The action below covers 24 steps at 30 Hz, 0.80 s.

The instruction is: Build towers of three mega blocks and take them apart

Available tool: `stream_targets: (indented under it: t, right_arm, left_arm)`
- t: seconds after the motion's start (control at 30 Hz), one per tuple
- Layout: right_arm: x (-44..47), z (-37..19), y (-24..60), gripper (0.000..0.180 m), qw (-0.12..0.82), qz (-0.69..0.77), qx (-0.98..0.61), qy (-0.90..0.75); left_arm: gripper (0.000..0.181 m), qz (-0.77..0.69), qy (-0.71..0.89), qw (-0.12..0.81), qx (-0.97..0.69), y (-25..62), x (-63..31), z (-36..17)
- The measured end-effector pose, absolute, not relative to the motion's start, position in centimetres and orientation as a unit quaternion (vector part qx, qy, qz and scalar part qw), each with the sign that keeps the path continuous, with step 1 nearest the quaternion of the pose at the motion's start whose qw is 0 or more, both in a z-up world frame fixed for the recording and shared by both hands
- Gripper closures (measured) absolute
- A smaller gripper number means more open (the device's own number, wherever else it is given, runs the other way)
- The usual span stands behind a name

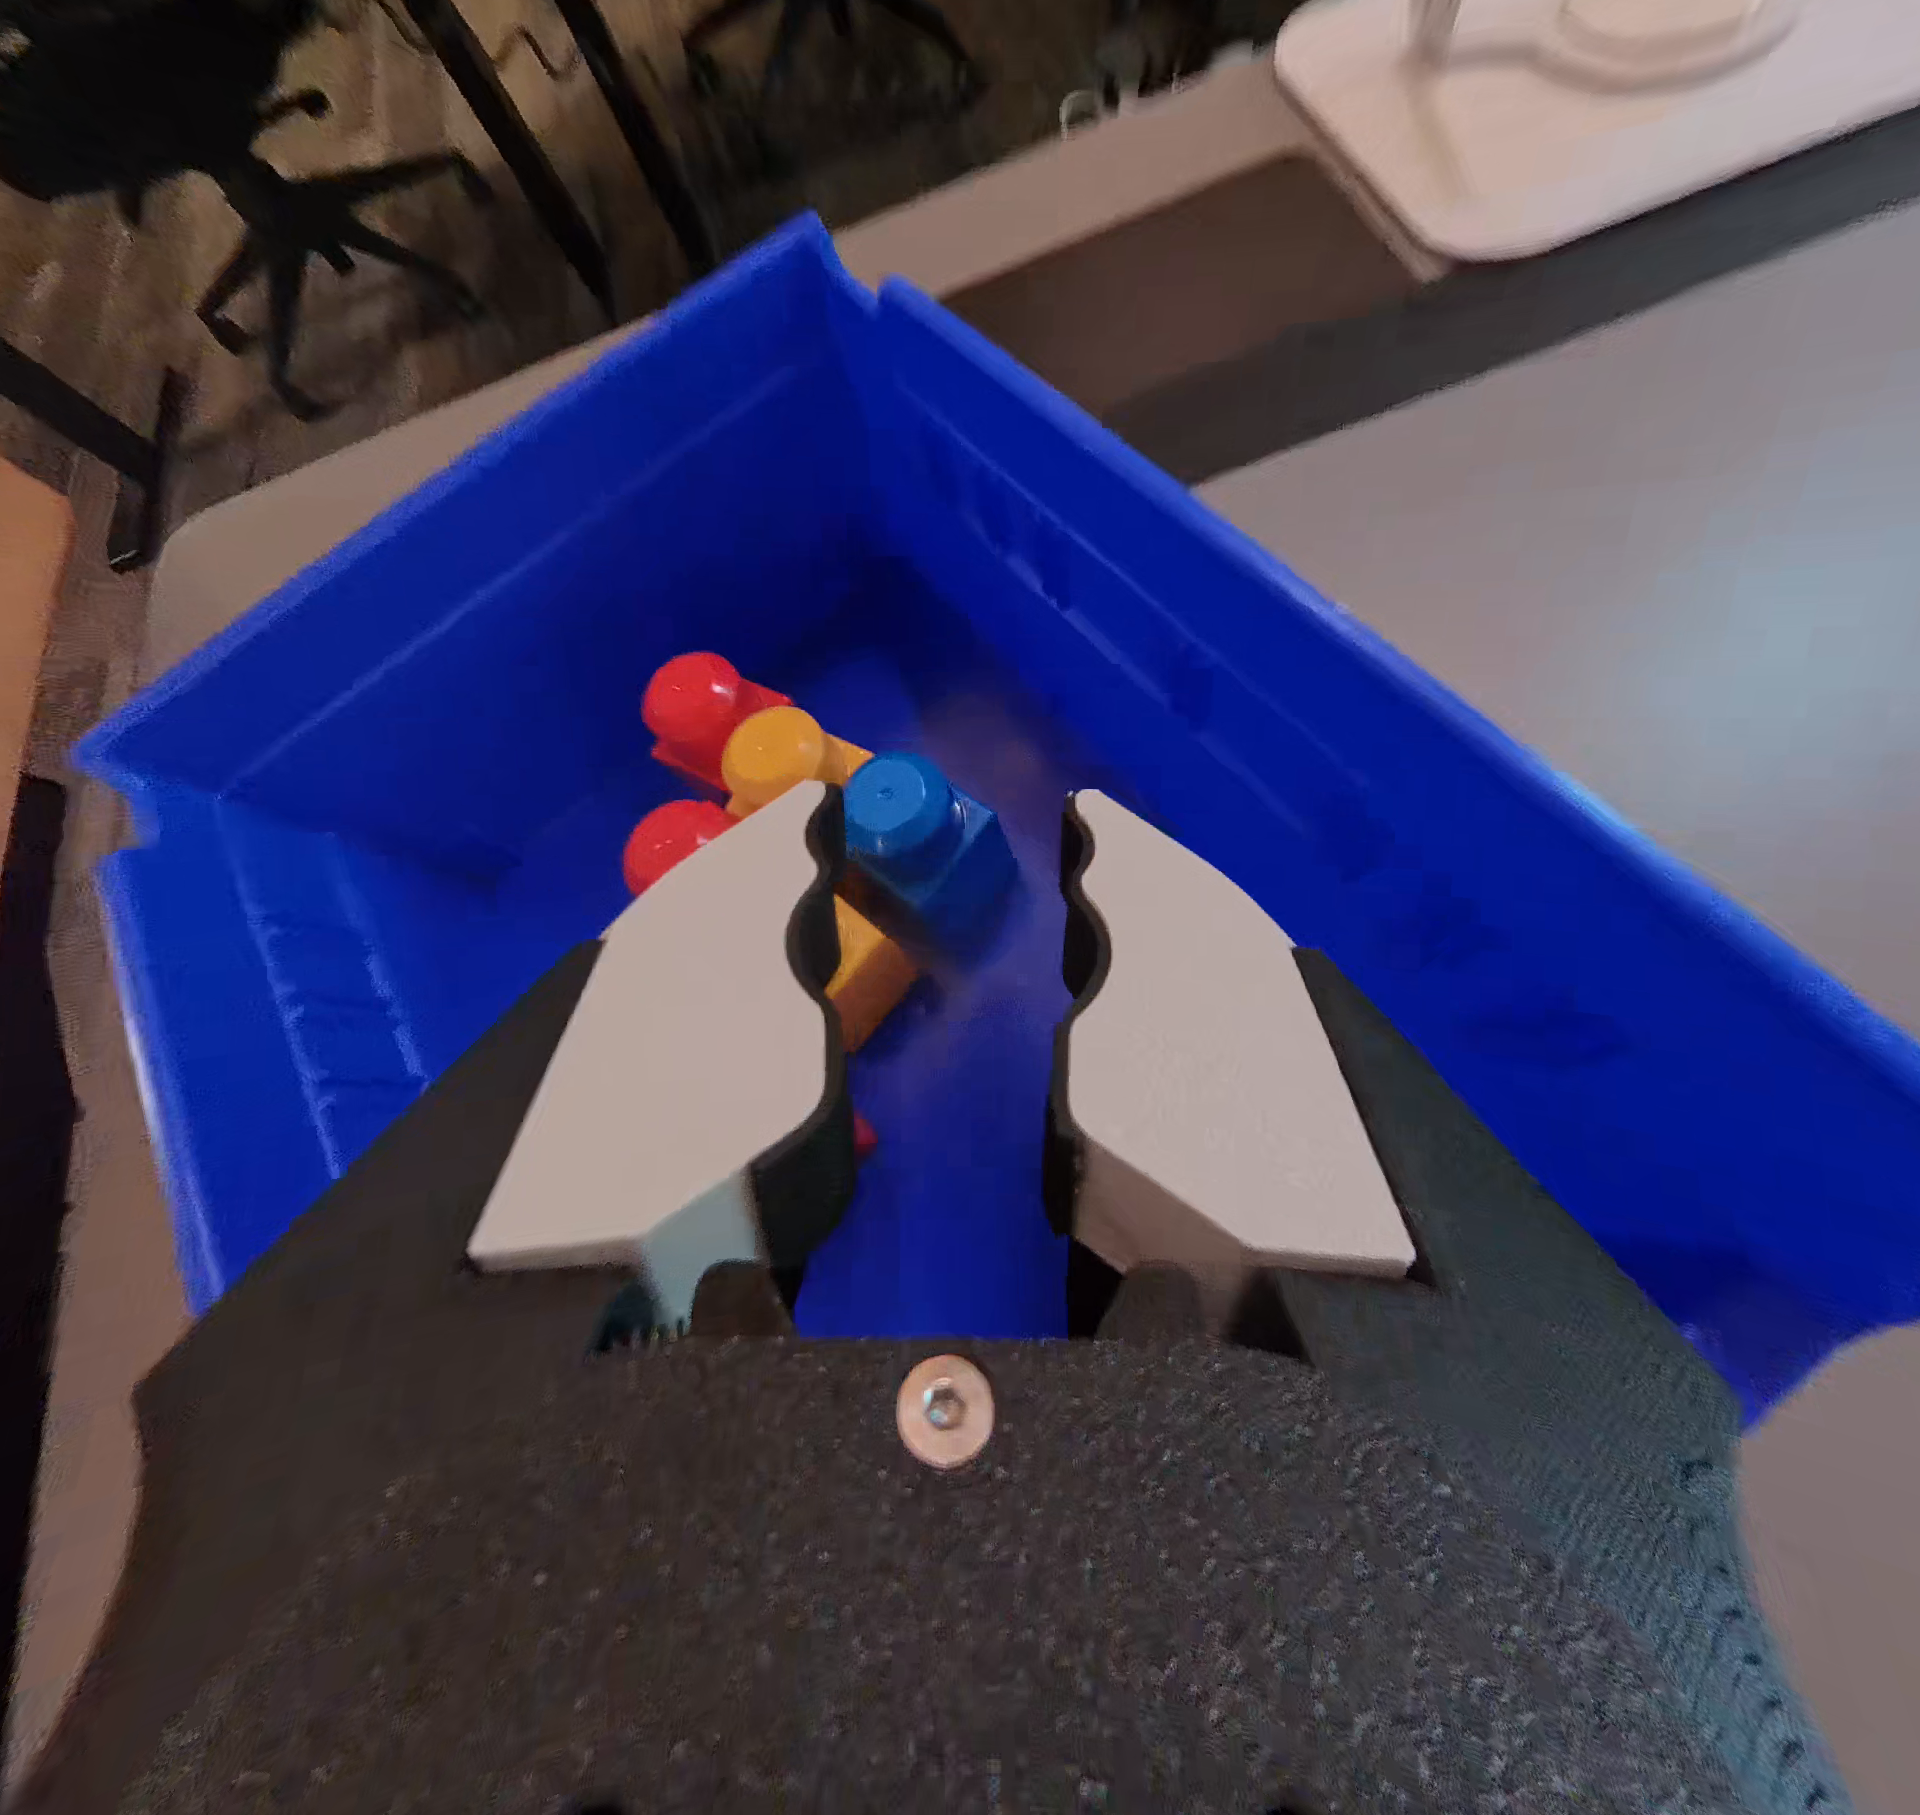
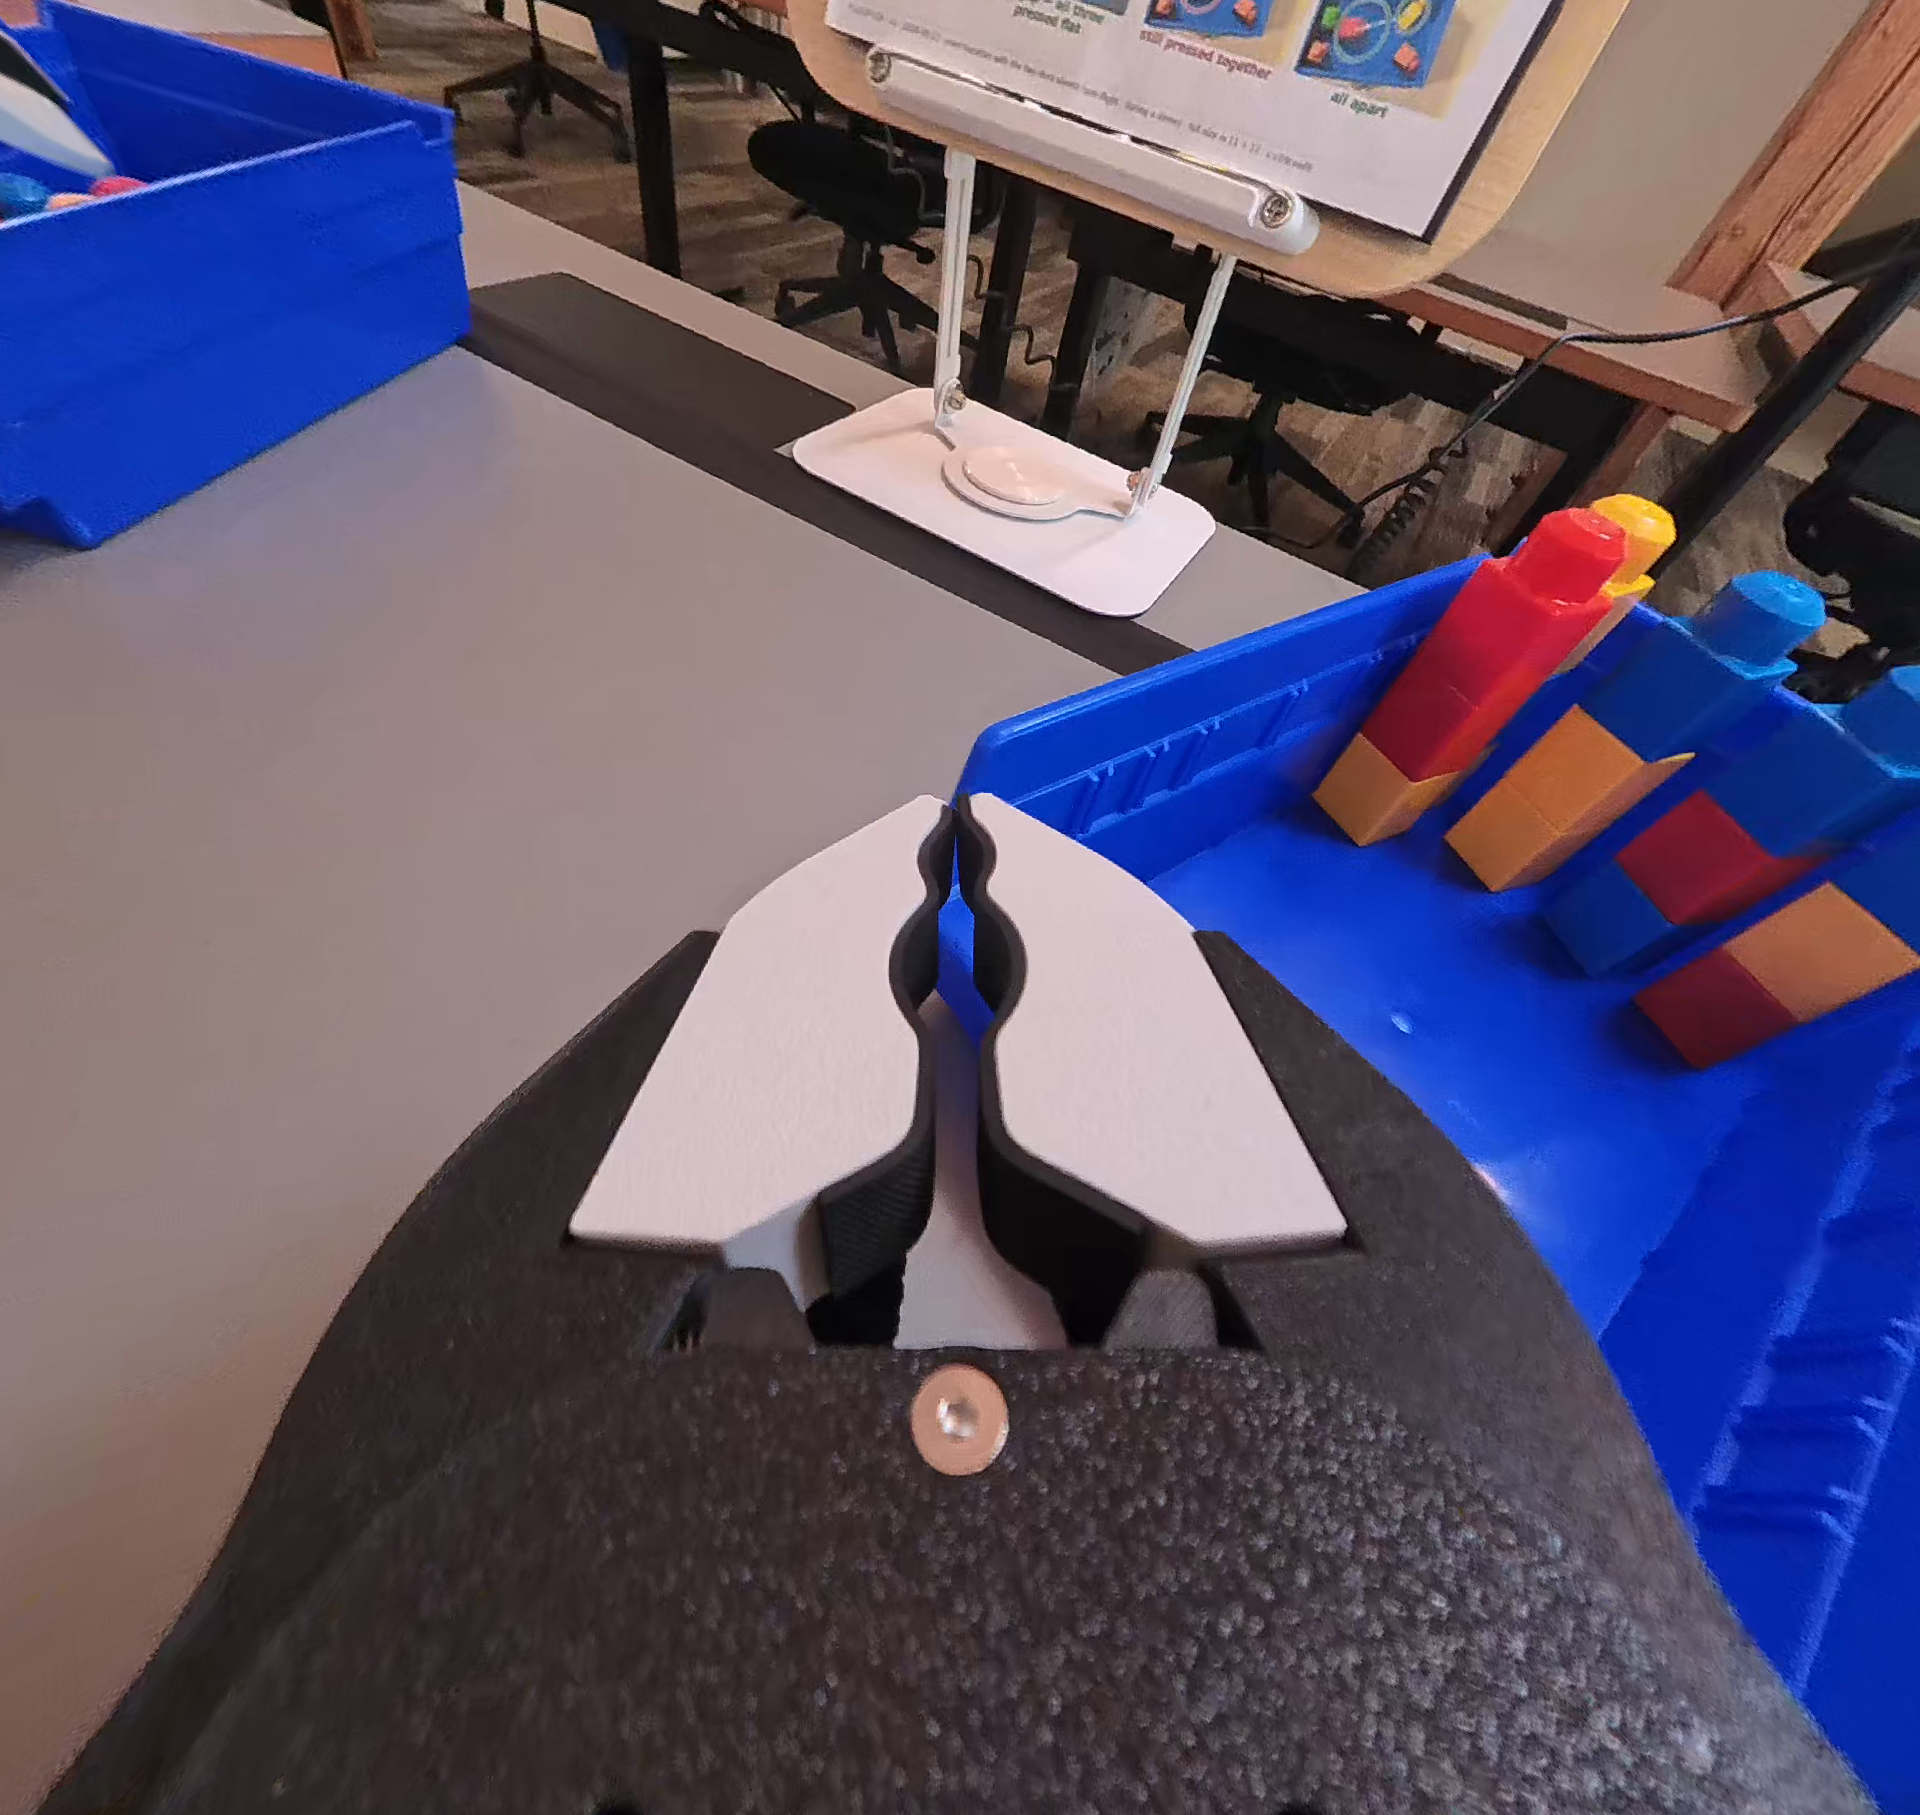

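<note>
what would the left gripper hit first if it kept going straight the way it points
Probably the blue block lying between its open fingers in the blue bin; depth is unclear, so the left gripper might pass just beside it.

Two blue bins [image 2: 1247, 778], perhaps five block towers [image 2: 1475, 685].

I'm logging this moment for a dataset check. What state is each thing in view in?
Left tongs: open, over the loose blocks.
Right tongs: shut, empty.
Blue plastic single-stud block: loose, tilted, between the open tips.
Blue plastic bin on the left: holds loose blocks.
Blue plastic bin on the right: holds assembled towers.
Red-and-orange block tower: assembled, upright.
</note>
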State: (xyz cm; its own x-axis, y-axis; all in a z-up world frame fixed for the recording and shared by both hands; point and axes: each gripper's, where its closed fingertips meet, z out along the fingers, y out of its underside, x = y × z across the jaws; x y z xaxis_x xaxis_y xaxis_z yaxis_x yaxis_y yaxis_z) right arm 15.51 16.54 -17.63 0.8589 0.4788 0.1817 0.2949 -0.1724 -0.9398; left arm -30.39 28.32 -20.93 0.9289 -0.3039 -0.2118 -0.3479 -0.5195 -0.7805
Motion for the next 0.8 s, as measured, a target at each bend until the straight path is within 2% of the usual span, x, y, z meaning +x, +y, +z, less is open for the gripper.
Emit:
stream_targets:
  t: [0.07,0.2,0.8]
  right_arm:
    - [15.2,-17.6,16.3,0.179,0.593,0.085,-0.756,-0.263]
    - [14.4,-17.9,16.0,0.179,0.591,0.089,-0.748,-0.289]
    - [13.1,-19.4,15.8,0.178,0.570,0.086,-0.751,-0.322]
  left_arm:
    - [0.133,0.054,0.210,0.410,-0.886,29.1,-30.6,-22.8]
    - [0.133,0.104,0.234,0.375,-0.891,30.2,-30.9,-24.5]
    - [0.143,0.158,0.241,0.390,-0.874,31.0,-31.2,-25.0]
